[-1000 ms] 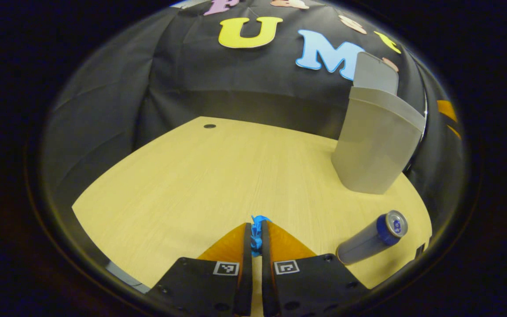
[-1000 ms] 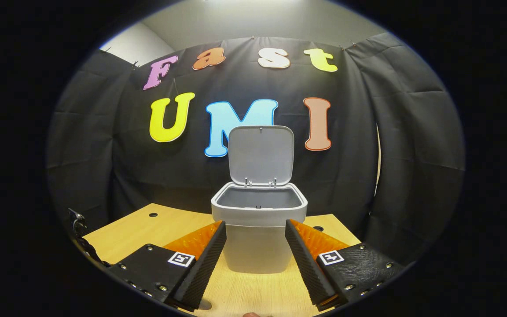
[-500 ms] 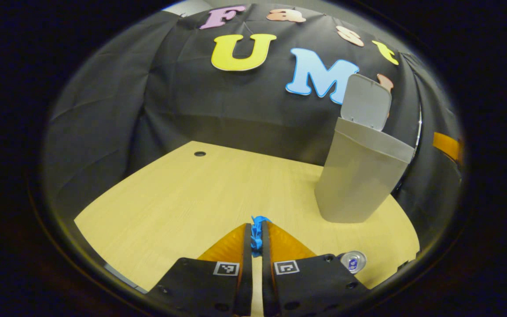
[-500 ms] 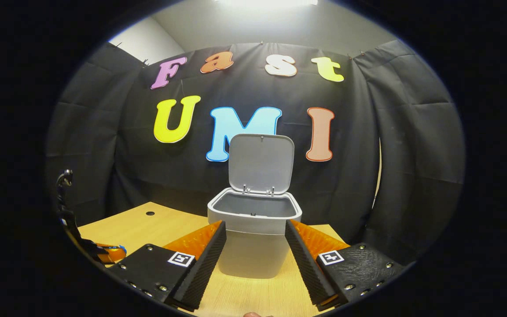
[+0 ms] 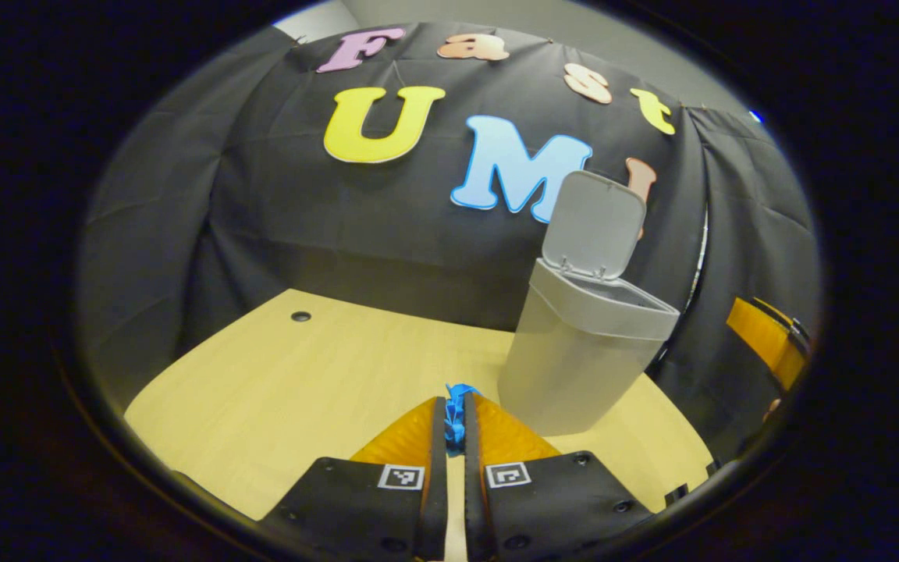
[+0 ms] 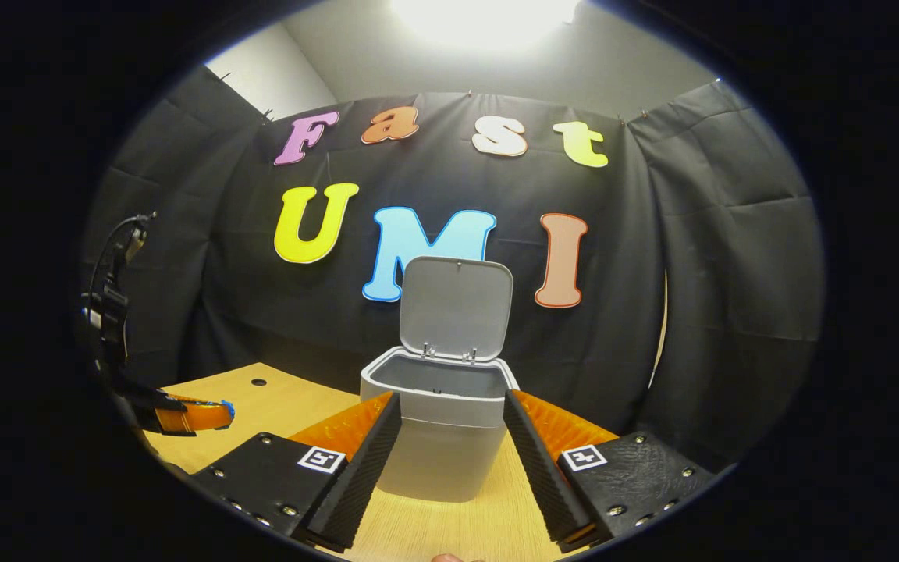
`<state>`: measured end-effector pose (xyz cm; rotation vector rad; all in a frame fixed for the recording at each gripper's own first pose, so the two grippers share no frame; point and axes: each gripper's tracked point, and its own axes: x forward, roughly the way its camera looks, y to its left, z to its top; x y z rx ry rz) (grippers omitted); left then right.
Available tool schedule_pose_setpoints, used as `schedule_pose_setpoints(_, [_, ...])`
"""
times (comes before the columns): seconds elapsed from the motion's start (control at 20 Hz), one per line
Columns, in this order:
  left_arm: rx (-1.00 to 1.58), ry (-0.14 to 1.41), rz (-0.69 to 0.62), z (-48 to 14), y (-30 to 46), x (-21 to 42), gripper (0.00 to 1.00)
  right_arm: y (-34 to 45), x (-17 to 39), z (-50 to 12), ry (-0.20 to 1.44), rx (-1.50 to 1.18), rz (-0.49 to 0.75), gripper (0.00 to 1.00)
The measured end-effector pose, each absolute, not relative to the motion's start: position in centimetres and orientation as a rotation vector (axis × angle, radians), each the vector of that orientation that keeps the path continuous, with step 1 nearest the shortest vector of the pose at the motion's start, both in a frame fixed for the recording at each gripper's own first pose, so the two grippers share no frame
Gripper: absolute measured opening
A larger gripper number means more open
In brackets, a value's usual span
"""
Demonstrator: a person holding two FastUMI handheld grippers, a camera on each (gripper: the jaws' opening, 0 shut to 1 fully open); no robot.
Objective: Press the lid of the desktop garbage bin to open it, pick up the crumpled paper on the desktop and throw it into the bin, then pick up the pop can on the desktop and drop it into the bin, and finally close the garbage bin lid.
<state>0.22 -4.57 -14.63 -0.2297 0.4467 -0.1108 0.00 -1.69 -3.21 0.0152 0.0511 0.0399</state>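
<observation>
My left gripper is shut on a small blue crumpled paper, whose top pokes out between the fingertips. It is held above the wooden desktop, left of and short of the grey garbage bin. The bin's lid stands open and upright. In the right gripper view the bin sits straight ahead with its lid raised and its inside bare. My right gripper is open in front of it, holding nothing. At the left of that view is the left gripper with the blue paper at its tip.
The desktop has a small round hole near its far left side. The black cloth wall stands close behind the bin. In the left gripper view part of the right gripper appears beyond the bin at the far right.
My left gripper has lifted and swung towards the bin with the paper; the pop can has slid out of its view. The left gripper has come into the right gripper view.
</observation>
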Motion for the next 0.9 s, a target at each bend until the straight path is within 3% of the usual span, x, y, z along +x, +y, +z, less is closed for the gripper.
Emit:
schedule_pose_setpoints(0.05, [-0.227,0.431,-0.125,-13.7,-5.2,0.7,0.1,-1.9,-0.1,-3.2,0.05,0.017,0.034,0.86])
schedule_pose_setpoints(0.2, [-0.217,0.386,-0.165,-11.3,-7.2,2.6,0.19,-2.6,-0.1,-3.5,0.058,0.023,0.02,0.86])
schedule_pose_setpoints(0.25, [-0.21,0.365,-0.172,-10.2,-7.9,3.4,0.15,-2.8,-0.3,-3.5,0.059,0.022,0.018,0.86])
schedule_pose_setpoints(0.3, [-0.21,0.354,-0.178,-9.6,-8.4,4.0,0.19,-3.0,-0.4,-3.5,0.061,0.019,0.017,0.86])
schedule_pose_setpoints(0.4, [-0.221,0.334,-0.193,-8.6,-9.9,5.4,0.19,-3.2,-0.4,-3.6,0.062,0.009,0.016,0.86])
schedule_pose_setpoints(0.45, [-0.225,0.328,-0.197,-8.1,-10.6,6.1,0.1,-3.4,-0.4,-3.7,0.064,0.005,0.016,0.86])
schedule_pose_setpoints(0.5, [-0.224,0.319,-0.197,-7.7,-11.2,6.8,0.15,-3.5,-0.5,-3.8,0.066,0.005,0.016,0.86])
schedule_pose_setpoints(0.75, [-0.235,0.295,-0.2,-6.4,-14.4,9.7,0.15,-4.7,-0.9,-4.5,0.092,0.009,0.013,0.86])
schedule_pose_setpoints(0.8, [-0.239,0.295,-0.202,-6.4,-15.1,10.2,0.19,-5.0,-0.9,-4.6,0.095,0.009,0.012,0.86])
schedule_pose_setpoints(0.9, [-0.242,0.293,-0.21,-6.1,-17.0,12.0,0.15,-6.1,-0.8,-5.0,0.105,0.008,0.005,0.86])
